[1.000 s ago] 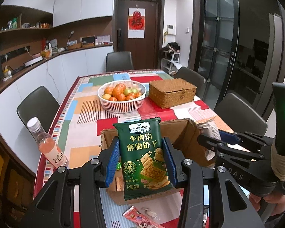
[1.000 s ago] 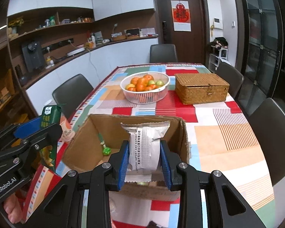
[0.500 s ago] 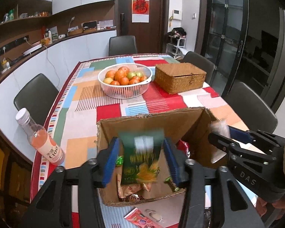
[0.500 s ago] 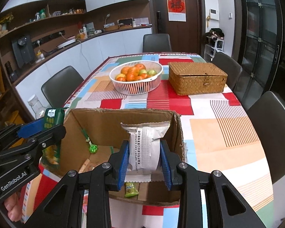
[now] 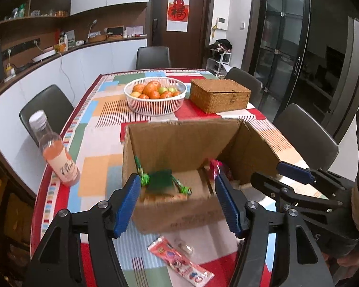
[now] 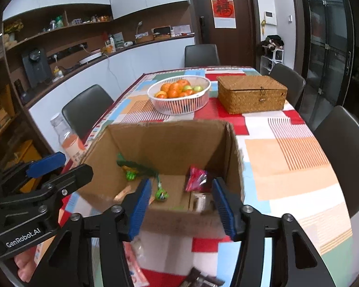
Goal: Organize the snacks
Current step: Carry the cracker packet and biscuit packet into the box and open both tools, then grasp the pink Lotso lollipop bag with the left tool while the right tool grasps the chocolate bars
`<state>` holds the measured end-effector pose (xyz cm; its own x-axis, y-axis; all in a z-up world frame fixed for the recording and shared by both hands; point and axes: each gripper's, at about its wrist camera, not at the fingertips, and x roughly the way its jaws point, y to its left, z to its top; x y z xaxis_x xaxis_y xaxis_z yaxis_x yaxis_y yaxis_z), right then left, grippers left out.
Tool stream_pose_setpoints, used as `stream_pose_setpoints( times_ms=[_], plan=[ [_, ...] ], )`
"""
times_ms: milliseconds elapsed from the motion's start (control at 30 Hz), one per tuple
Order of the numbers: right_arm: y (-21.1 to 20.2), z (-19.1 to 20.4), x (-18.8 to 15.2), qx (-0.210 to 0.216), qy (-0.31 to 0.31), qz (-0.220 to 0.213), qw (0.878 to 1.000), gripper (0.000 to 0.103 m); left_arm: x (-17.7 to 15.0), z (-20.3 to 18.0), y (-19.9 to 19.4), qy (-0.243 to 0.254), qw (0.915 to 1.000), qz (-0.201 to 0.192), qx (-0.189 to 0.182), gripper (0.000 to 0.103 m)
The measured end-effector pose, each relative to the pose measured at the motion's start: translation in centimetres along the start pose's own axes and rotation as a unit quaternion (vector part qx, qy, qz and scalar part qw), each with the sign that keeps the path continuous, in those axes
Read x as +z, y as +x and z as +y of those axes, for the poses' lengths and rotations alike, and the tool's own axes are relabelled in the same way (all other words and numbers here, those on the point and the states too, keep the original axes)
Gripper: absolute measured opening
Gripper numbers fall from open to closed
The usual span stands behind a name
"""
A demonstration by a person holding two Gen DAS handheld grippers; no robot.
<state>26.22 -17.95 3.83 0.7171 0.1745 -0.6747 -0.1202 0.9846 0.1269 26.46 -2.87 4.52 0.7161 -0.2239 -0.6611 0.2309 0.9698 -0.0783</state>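
My left fingers [image 5: 177, 202] and right fingers [image 6: 180, 206] are spreading apart, nothing between them, above the cardboard box [image 5: 179, 141]. The green snack pack [image 5: 160, 179] and white pack [image 6: 201, 202] lie blurred inside it on the surface [image 5: 95, 167].

The open brown cardboard box [image 5: 179, 143] looks matt and rough, its edges ragged; the glossy pink-and-red snack wrapper [image 5: 179, 262] on the table shines like plastic film; the patchwork tablecloth [image 5: 95, 129] in red, blue and orange seems smooth, with a slight sheen; the white slatted fruit basket [image 5: 155, 102] looks like hard plastic; the tan woven lidded box [image 5: 219, 95] has a coarse wicker surface; the clear bottle of pink drink [image 5: 55, 150] is glossy plastic with a ribbed white cap; the dark chairs [image 6: 342, 148] look like matt leather.
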Motion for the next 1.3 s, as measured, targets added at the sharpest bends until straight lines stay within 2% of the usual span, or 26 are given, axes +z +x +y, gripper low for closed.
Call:
stream_pose_setpoints(
  times_ms=[367,633,900,1133,1300],
  plan=[
    [-0.7,0.4,-4.3,-0.009,0.007,0.027,1.000,0.056,-3.8,0.2,-1.0,-0.009,0.9997,0.021,0.012,0.066],
    [0.1,-0.1,-7.7,-0.015,0.015,0.069,0.997,0.056,-7.0,-0.2,0.2,-0.005,0.9981,0.059,0.014,0.067],
    [1.5,-1.3,-11.3,-0.020,0.052,0.126,0.991,0.056,-10.7,-0.2,2.0,0.003,0.9941,0.107,0.017,0.067],
    [2.4,-1.7,-14.3,-0.032,0.070,0.166,0.983,0.056,-12.9,0.0,3.2,0.008,0.9909,0.132,0.025,0.067],
    [2.9,-1.8,-15.2,-0.019,0.087,0.188,0.978,0.057,-13.9,0.1,4.0,0.008,0.9889,0.146,0.028,0.067]
  ],
)
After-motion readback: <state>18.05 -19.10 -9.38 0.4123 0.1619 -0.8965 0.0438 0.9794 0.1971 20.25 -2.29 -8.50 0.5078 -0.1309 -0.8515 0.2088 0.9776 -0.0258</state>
